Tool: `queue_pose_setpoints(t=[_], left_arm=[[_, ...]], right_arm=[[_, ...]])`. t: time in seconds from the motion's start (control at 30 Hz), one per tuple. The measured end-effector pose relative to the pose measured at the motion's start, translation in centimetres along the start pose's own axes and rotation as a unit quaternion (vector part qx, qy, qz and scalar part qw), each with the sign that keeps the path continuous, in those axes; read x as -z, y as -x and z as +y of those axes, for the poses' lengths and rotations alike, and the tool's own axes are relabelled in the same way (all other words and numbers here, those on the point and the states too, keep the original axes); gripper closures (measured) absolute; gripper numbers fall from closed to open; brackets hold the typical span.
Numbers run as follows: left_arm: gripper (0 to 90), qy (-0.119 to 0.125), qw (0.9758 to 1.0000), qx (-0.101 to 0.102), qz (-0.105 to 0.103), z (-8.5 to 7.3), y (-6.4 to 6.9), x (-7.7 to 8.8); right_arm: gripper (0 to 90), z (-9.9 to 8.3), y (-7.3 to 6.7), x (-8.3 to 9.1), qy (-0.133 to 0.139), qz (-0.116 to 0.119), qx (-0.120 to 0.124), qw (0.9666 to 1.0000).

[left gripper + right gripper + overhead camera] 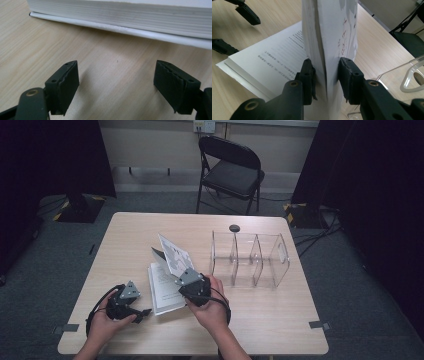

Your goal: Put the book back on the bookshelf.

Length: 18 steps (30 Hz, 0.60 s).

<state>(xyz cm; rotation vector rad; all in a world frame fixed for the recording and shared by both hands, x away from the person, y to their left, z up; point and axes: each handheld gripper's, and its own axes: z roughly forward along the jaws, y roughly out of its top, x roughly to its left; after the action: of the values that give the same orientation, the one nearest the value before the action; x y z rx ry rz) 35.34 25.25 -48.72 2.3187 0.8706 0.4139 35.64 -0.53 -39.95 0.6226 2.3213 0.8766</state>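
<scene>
Right hand-held gripper (325, 81) pinches the book's (165, 292) lifted cover and pages (329, 37); left hand-held gripper (116, 86) waits open over the table (105, 65).

Open white book (165, 287), cover lifted

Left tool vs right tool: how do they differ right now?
Left tool stands open with nothing but bare table between its jaws; right tool is shut on a lifted sheaf of pages of the open book. Left tool sits low beside the book's edge; right tool is raised over the book, holding the pages upright. Both are black, hand-held, and have a grey three-cornered plate on top.
</scene>
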Motion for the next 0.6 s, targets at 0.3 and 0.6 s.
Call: queue_pose_setpoints(t=[0.3, 0.6], left_arm=[[19.8, 0.012, 0.9999, -0.004, 0.002, 0.8, 0.5, -0.8], [20.8, 0.015, 0.9994, -0.028, 0.015, 1.6, 1.2, -1.0]], right_arm=[[65.4, 0.6, -0.4, 0.8, -0.008, 0.006, -0.001, 0.9999], [65.4, 1.1, -0.2, 1.1, -0.007, 0.010, -0.003, 0.9999]])
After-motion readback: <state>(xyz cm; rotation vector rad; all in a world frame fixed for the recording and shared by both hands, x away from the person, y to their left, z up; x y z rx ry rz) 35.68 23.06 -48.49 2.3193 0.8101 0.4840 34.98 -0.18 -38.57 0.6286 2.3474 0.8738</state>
